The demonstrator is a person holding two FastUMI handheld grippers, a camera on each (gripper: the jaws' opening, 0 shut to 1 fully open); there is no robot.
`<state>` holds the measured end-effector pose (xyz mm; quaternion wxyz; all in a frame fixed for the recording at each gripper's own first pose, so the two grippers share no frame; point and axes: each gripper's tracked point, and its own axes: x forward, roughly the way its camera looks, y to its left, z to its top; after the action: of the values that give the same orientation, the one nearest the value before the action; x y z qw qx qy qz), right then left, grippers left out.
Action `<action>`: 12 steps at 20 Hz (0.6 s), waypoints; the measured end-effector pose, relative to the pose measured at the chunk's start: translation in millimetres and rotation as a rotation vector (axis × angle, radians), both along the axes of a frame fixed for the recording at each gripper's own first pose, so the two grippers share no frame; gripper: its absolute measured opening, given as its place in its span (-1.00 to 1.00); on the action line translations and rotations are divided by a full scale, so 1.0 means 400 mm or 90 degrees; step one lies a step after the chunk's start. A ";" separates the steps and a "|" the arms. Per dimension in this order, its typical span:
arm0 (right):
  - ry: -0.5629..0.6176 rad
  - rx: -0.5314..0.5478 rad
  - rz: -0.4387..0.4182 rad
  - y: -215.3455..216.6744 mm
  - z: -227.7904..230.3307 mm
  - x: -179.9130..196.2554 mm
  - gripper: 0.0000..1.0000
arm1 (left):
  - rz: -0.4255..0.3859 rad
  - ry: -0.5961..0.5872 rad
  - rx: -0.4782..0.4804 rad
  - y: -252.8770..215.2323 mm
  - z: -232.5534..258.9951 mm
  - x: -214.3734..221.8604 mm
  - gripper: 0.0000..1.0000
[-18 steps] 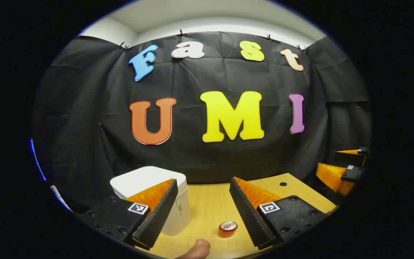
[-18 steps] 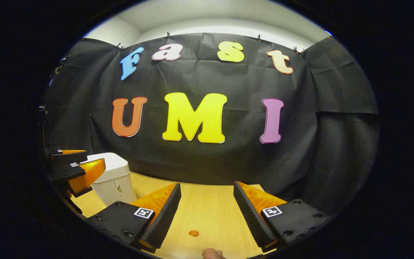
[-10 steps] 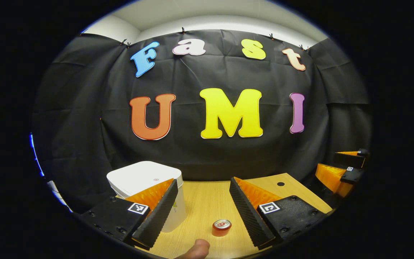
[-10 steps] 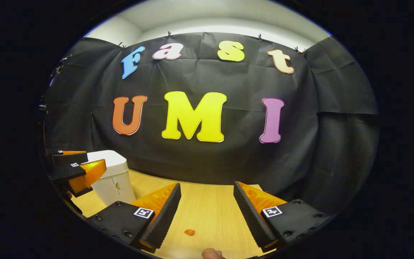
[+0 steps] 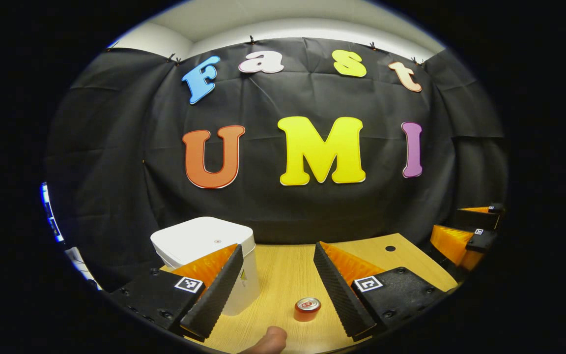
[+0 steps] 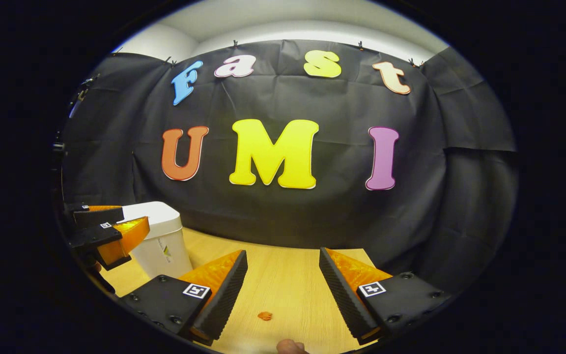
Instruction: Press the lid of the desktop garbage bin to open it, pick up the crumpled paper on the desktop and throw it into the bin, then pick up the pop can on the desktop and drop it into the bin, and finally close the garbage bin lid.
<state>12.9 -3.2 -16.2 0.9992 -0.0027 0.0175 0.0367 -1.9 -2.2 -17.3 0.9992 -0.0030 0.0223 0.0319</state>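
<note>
The garbage bin (image 5: 204,246) lid is sitting closed; I'm drifting my left hand-held gripper (image 5: 275,290), released and empty, slightly rightward, pressing nothing yet.

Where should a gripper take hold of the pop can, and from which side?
Grip the pop can across its round side wall, coming down from above and in front. It stands upright on the desk, apart from the bin, between the open left gripper fingers.

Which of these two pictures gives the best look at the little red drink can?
The left gripper view. The pop can stands upright on the wooden table between the open fingers of the left gripper, its silver top showing. The right gripper view looks at another stretch of table, where a small orange scrap lies.
</note>
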 end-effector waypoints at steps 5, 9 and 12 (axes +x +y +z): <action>0.007 0.003 0.003 -0.002 -0.006 0.028 0.87 | 0.020 0.011 0.000 0.030 -0.013 0.027 0.92; 0.018 0.000 0.001 -0.004 -0.020 0.050 0.87 | 0.031 0.012 0.004 0.046 -0.016 0.046 0.92; 0.019 -0.010 0.002 -0.005 -0.021 0.061 0.87 | 0.042 0.011 0.017 0.068 -0.018 0.067 0.92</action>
<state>37.3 -5.4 -24.7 0.9987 -0.0101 0.0325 0.0379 24.9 24.8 -24.3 0.9973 0.0102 0.0306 0.0653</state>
